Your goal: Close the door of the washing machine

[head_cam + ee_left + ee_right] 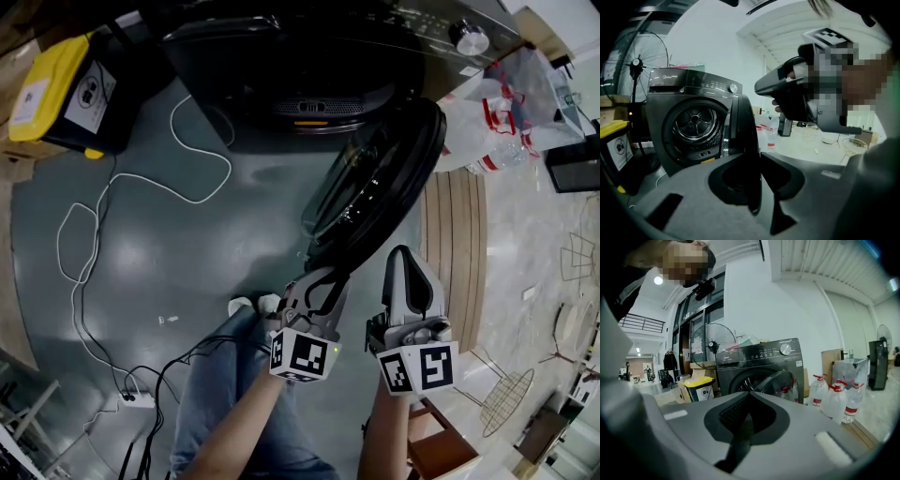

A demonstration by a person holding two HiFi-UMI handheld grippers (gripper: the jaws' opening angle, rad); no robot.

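Left claw (323,279) clamped on the door (375,187) rim, right claw (401,255) shut, empty, just beside

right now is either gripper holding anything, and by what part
The left gripper clamps the free edge of the dark round washing machine door; the right gripper holds nothing.

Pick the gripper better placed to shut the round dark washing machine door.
Left. The left gripper has its jaws shut on the rim of the open round dark door, so it can probably just push it closed. The right gripper, jaws together and empty, hangs beside the door without touching it.
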